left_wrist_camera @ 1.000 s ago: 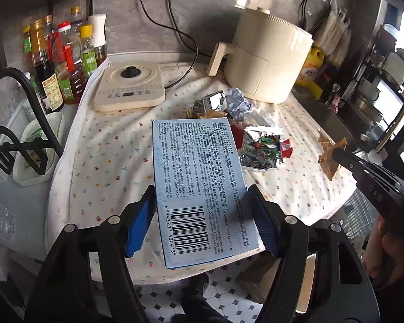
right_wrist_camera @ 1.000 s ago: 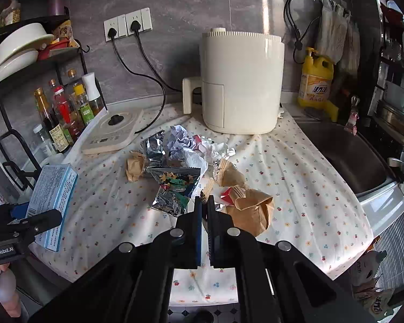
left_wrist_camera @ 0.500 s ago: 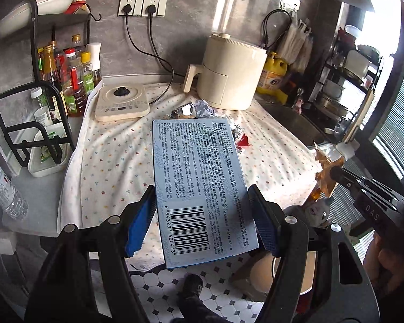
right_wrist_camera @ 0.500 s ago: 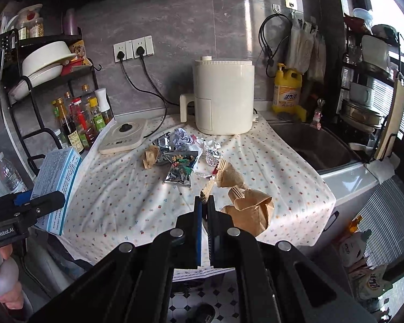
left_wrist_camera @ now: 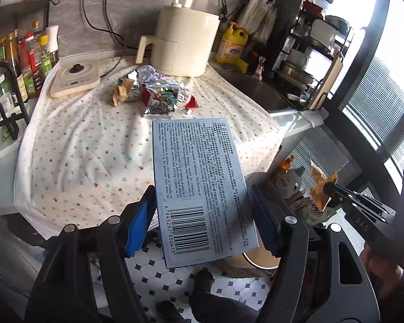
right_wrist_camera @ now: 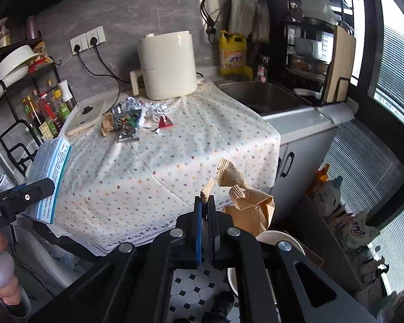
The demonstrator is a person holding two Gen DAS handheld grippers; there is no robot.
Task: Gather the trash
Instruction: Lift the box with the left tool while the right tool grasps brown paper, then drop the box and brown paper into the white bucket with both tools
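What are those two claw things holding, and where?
Left gripper: blue box, by its long sides. Right gripper: crumpled brown paper, pinched at one edge.

Daylight pours in through the blinds [left_wrist_camera: 369, 99] at the right, blown out to white glare along that edge. A bright streak reflects on the grey wall [right_wrist_camera: 148, 13]. Fisheye bending curves every border; corners go black. Focus stays sharp, without motion blur.
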